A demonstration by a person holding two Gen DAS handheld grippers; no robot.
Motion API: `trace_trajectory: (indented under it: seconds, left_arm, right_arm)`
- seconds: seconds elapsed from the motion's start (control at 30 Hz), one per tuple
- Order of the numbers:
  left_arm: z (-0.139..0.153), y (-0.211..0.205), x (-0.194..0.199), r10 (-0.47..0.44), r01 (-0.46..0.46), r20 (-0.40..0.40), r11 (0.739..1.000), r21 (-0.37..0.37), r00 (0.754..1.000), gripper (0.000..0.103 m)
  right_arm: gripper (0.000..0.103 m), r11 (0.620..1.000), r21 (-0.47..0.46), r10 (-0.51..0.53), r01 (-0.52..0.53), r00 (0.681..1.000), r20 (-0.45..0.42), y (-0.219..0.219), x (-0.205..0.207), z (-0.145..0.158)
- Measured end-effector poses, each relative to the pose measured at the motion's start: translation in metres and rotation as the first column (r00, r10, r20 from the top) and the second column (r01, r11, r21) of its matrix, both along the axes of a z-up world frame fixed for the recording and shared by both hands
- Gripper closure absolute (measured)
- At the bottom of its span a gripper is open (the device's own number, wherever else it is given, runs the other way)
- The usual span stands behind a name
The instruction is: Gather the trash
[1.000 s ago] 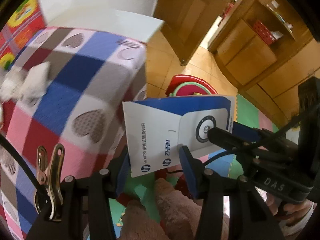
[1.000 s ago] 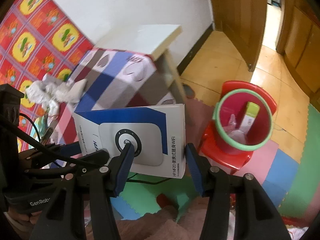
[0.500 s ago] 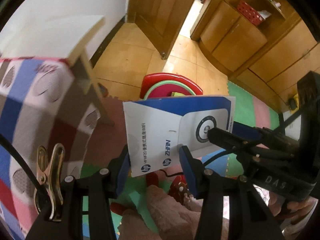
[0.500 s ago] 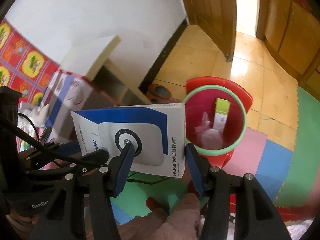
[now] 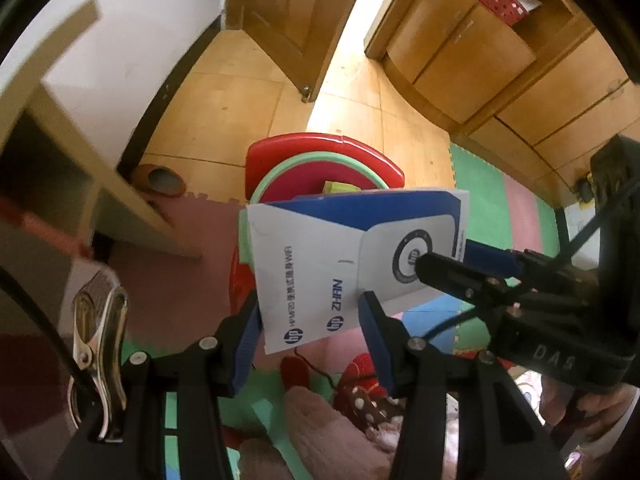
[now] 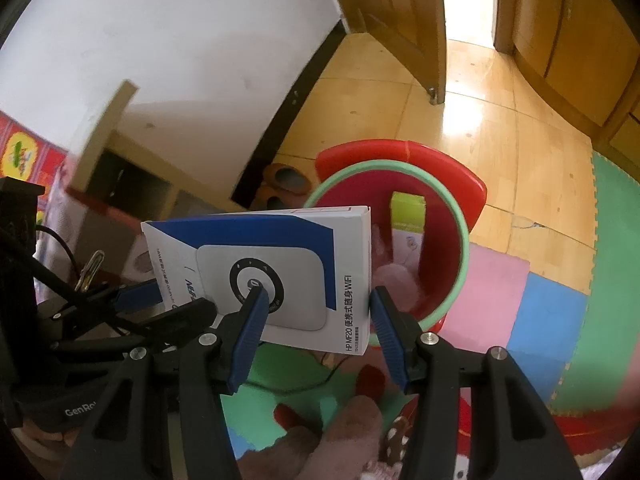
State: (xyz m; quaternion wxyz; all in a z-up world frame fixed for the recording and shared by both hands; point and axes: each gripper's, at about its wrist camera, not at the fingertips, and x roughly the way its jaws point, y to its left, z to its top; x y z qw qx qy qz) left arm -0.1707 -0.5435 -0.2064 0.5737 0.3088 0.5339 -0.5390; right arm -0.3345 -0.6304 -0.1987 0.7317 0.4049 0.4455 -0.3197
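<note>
A white and blue HP WiFi box (image 5: 320, 264) hangs in the air, held from both ends. My left gripper (image 5: 312, 312) is shut on its left end. My right gripper (image 6: 316, 300) is shut on the right end of the same box (image 6: 280, 248). Just beyond and below the box stands a red bucket with a green rim (image 6: 460, 264) on a red stool (image 6: 440, 160). Inside the bucket lie a yellow-green carton (image 6: 408, 208) and some crumpled paper. The box hides the bucket's near side (image 5: 320, 164) in the left wrist view.
A pale wooden shelf unit (image 5: 72, 152) stands at the left by the white wall. Brown slippers (image 6: 284, 180) lie at the skirting. A wooden door (image 5: 304, 12) and cabinets (image 5: 480, 52) close off the back. Coloured foam mats (image 6: 552, 312) cover the near floor; a person's slippered feet (image 6: 352, 432) are below.
Both grippers carried the box away from the checked tablecloth and downward toward the bucket. The table has slid out of view and the bucket now looms larger behind the box.
</note>
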Motion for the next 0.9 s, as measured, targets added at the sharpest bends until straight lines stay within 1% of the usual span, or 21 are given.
trace_trajectory:
  seconds: [0.1,0.27,0.5,0.6,0.7,0.9]
  left_arm:
    - [-0.018,-0.013,-0.004,-0.02,0.02,0.01,1.0,0.005,1.0,0.052]
    - [-0.051,-0.031,-0.004,-0.039,0.039,0.0,0.999,0.025,0.999,0.052]
    - [-0.079,-0.051,-0.007,-0.052,0.052,-0.006,0.997,0.053,0.999,0.053]
    - [-0.086,-0.058,-0.008,-0.05,0.051,-0.018,0.996,0.067,0.999,0.053]
    - [-0.089,-0.062,-0.009,-0.062,0.063,-0.014,0.995,0.072,0.998,0.053]
    - [-0.092,-0.065,-0.013,-0.07,0.07,-0.004,0.994,0.087,0.998,0.053]
  right_arm:
    - [0.049,1.0,0.016,-0.023,0.023,1.0,-0.011,-0.012,-0.002,-0.021]
    - [0.049,0.998,0.045,-0.042,0.043,0.998,-0.036,-0.03,-0.004,-0.053]
    - [0.049,0.997,0.061,-0.046,0.052,0.995,-0.092,-0.042,-0.006,-0.085]
    - [0.049,0.996,0.071,-0.049,0.058,0.992,-0.114,-0.044,-0.007,-0.094]
    - [0.049,0.995,0.079,-0.048,0.058,0.991,-0.122,-0.044,-0.009,-0.1]
    - [0.049,0.996,0.072,-0.038,0.049,0.989,-0.143,-0.044,-0.007,-0.103]
